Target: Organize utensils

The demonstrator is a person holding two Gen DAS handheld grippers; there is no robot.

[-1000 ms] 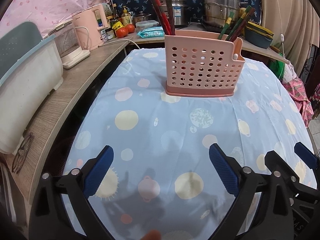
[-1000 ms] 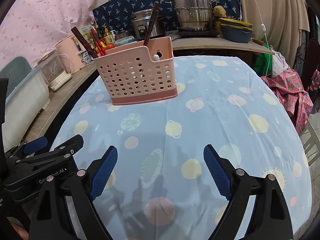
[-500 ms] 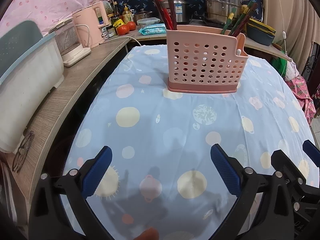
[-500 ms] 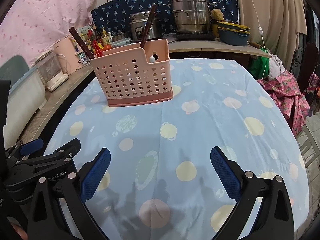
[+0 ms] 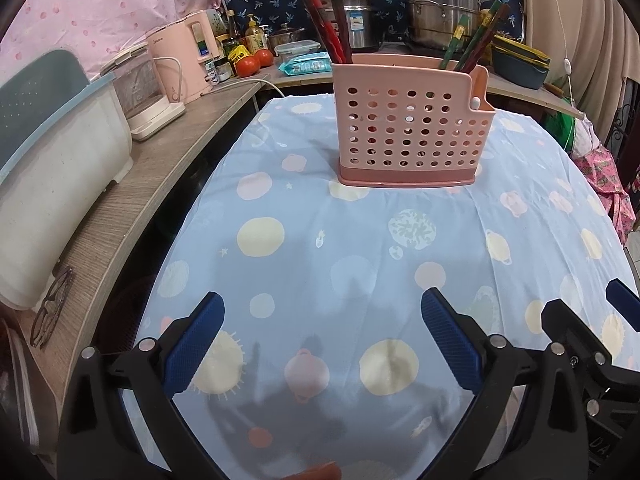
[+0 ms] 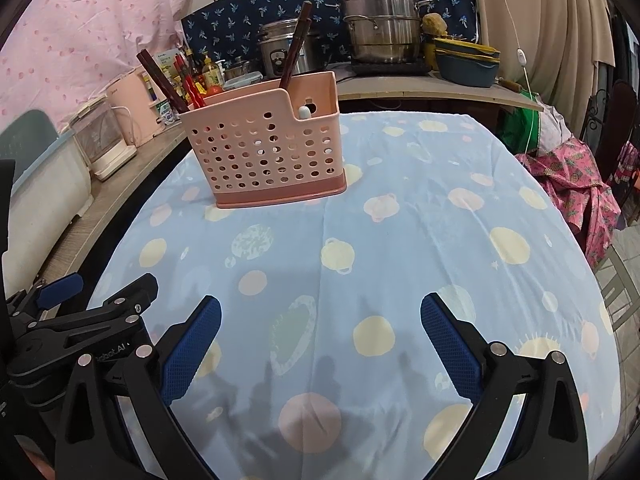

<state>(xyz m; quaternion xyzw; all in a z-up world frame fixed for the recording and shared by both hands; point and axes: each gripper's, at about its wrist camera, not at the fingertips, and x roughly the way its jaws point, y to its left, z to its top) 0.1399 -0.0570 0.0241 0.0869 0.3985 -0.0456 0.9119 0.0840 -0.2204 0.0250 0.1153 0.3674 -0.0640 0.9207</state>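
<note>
The right gripper (image 6: 320, 332) has spread from partly to fully wide and holds nothing; the left gripper (image 5: 320, 332) gapes empty too; chopsticks (image 5: 330, 12) stand in the caddy (image 5: 408, 136) mid-table, so sorting looks finished.

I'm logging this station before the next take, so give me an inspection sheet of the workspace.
Surface: table under a blue planet-print cloth, lightly creased.
Job's things: pink perforated utensil holder upright on the cloth; chopsticks stand in it.
Clutter: nothing seen loose on the cloth.
Grippers: left gripper and right gripper both open, empty, above the near cloth.
Cables: white cord on the side counter.
Surroundings: steel pots, pink kettle, glasses.
</note>
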